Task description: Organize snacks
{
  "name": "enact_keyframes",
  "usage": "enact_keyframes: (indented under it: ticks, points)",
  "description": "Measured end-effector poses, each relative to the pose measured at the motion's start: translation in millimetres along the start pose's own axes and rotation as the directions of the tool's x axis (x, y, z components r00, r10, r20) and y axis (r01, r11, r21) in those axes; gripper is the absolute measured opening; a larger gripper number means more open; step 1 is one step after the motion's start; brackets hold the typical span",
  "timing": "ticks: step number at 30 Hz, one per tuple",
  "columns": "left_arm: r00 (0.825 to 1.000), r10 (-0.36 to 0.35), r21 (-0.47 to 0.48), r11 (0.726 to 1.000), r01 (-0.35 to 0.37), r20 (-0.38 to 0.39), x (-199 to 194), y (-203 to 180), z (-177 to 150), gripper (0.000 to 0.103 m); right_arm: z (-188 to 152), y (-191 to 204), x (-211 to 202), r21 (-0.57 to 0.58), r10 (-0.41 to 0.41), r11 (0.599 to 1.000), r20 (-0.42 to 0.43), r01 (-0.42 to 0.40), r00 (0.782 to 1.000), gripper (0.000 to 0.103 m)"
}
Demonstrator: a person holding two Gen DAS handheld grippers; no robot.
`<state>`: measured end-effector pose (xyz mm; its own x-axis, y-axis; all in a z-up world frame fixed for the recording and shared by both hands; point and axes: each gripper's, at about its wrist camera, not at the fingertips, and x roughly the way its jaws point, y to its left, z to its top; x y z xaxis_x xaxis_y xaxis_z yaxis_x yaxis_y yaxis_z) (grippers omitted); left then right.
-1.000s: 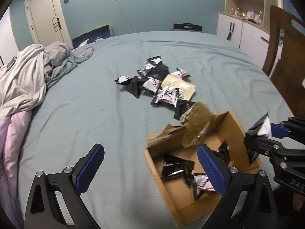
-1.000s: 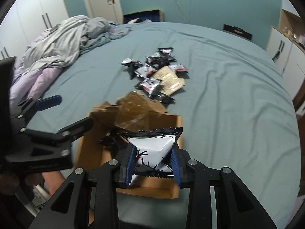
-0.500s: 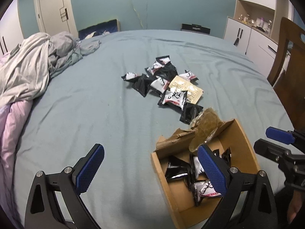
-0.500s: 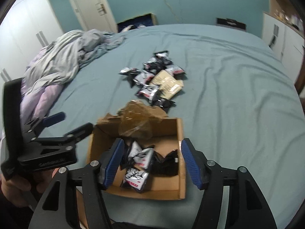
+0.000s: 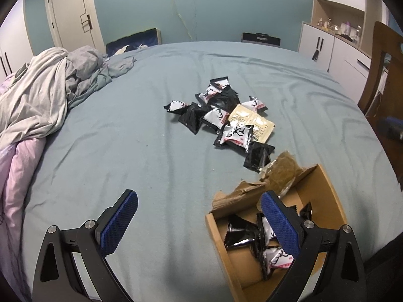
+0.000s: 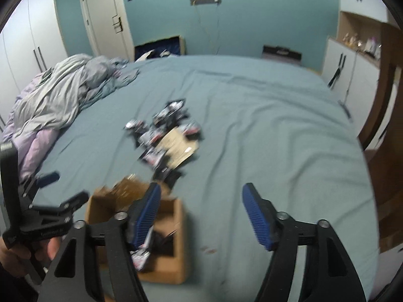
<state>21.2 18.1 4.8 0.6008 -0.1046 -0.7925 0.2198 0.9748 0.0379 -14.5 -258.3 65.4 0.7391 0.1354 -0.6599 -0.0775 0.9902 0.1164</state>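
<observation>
A pile of black-and-white snack packets (image 5: 221, 110) (image 6: 163, 130) lies mid-bed, with a beige sachet (image 5: 252, 123) among them. A torn cardboard box (image 5: 325, 191) (image 6: 176, 226) sits at the near right and holds several packets (image 5: 252, 234). My left gripper (image 5: 199, 219) stands open above the sheet beside the box, nothing between its fingers. My right gripper (image 6: 201, 214) is lifted beside the box, its jaws opening and empty; its view is blurred. The left gripper (image 6: 50, 201) also shows at the left of the right wrist view, with a hand under it.
The teal bedsheet (image 5: 126, 151) is wide and wrinkled. Crumpled grey and pink bedding (image 5: 37, 95) heaps at the left. A wooden chair (image 5: 382, 75) stands at the right edge, white cabinets (image 5: 332, 50) behind it, a door (image 5: 73, 17) at the back left.
The right gripper let go of the white packet into the box, opened wide, and rose away to the right. The left gripper stayed open and nearly still.
</observation>
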Motion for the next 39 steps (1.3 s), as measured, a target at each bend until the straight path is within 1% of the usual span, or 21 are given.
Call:
enact_keyframes:
  ticks: [2,4,8,11,12,14,18,20,21,22,24,28,29,30,31,32,33,34,36,38,39]
  points:
    - [1.000,-0.002,-0.011,1.000,0.002,-0.001,3,1,4,0.100,9,-6,6,0.010,-0.010,1.000,0.001,0.010,1.000,0.074]
    - [1.000,-0.003,-0.021,1.000,0.003,0.000,6,3,7,0.100,15,-8,18,0.019,-0.009,1.000,-0.016,0.009,1.000,0.074]
    - [1.000,-0.003,-0.034,0.999,0.003,-0.010,14,7,12,0.100,27,-9,60,0.032,0.039,0.999,-0.105,-0.035,0.994,0.074]
    - [1.000,-0.002,-0.041,0.999,0.001,-0.025,22,11,15,0.100,34,-5,94,0.042,0.084,0.996,-0.188,-0.077,0.979,0.074]
    - [1.000,-0.003,-0.043,0.999,0.001,-0.028,24,12,16,0.100,35,-3,105,0.045,0.102,0.994,-0.218,-0.095,0.971,0.074]
    - [0.999,-0.001,-0.056,0.998,-0.001,-0.037,29,14,18,0.100,35,4,132,0.054,0.146,0.989,-0.286,-0.136,0.947,0.074]
    - [0.998,-0.009,-0.081,0.997,0.004,-0.064,41,15,20,0.100,34,22,175,0.052,0.176,0.984,-0.383,-0.170,0.907,0.074]
    - [0.997,-0.003,-0.070,0.998,-0.002,-0.074,45,13,20,0.100,35,33,197,0.055,0.219,0.975,-0.437,-0.217,0.872,0.074]
    - [0.997,0.001,-0.066,0.998,-0.006,-0.077,47,13,21,0.100,35,40,207,0.062,0.243,0.968,-0.470,-0.242,0.849,0.074]
    - [0.997,0.002,-0.065,0.998,-0.007,-0.080,49,14,21,0.100,37,43,216,0.071,0.256,0.964,-0.494,-0.255,0.831,0.074]
    - [0.996,-0.002,-0.076,0.997,-0.004,-0.085,52,17,22,0.100,40,50,233,0.074,0.263,0.961,-0.531,-0.265,0.805,0.074]
    - [0.995,-0.013,-0.101,0.995,0.003,-0.101,60,22,24,0.100,38,67,258,0.013,0.201,0.971,-0.592,-0.240,0.780,0.074]
    - [0.994,-0.015,-0.106,0.994,0.004,-0.110,63,24,24,0.100,42,70,259,0.000,0.189,0.972,-0.590,-0.234,0.785,0.073]
    - [0.993,-0.016,-0.110,0.994,0.003,-0.115,64,24,24,0.100,43,73,259,-0.014,0.176,0.974,-0.583,-0.226,0.793,0.064]
    - [0.993,-0.017,-0.115,0.993,0.004,-0.120,66,25,24,0.100,44,77,260,-0.032,0.156,0.976,-0.580,-0.213,0.800,0.059]
    - [0.992,-0.018,-0.120,0.993,0.003,-0.124,68,26,23,0.100,42,78,259,-0.037,0.148,0.978,-0.577,-0.207,0.803,0.058]
    - [0.992,-0.018,-0.122,0.993,0.003,-0.127,69,27,23,0.100,41,79,258,-0.038,0.146,0.978,-0.571,-0.204,0.808,0.053]
    - [0.991,-0.018,-0.124,0.992,0.001,-0.131,71,28,23,0.100,41,80,257,-0.038,0.147,0.978,-0.566,-0.204,0.811,0.043]
    - [0.992,-0.015,-0.122,0.993,-0.001,-0.129,71,28,22,0.100,41,78,251,-0.029,0.143,0.981,-0.556,-0.192,0.819,0.039]
    - [0.994,-0.003,-0.104,0.995,-0.008,-0.107,72,30,23,0.100,41,72,238,-0.008,0.139,0.986,-0.522,-0.168,0.842,0.028]
    - [0.995,0.011,-0.090,0.996,-0.020,-0.098,74,30,23,0.100,44,67,229,0.015,0.157,0.985,-0.505,-0.173,0.849,0.025]
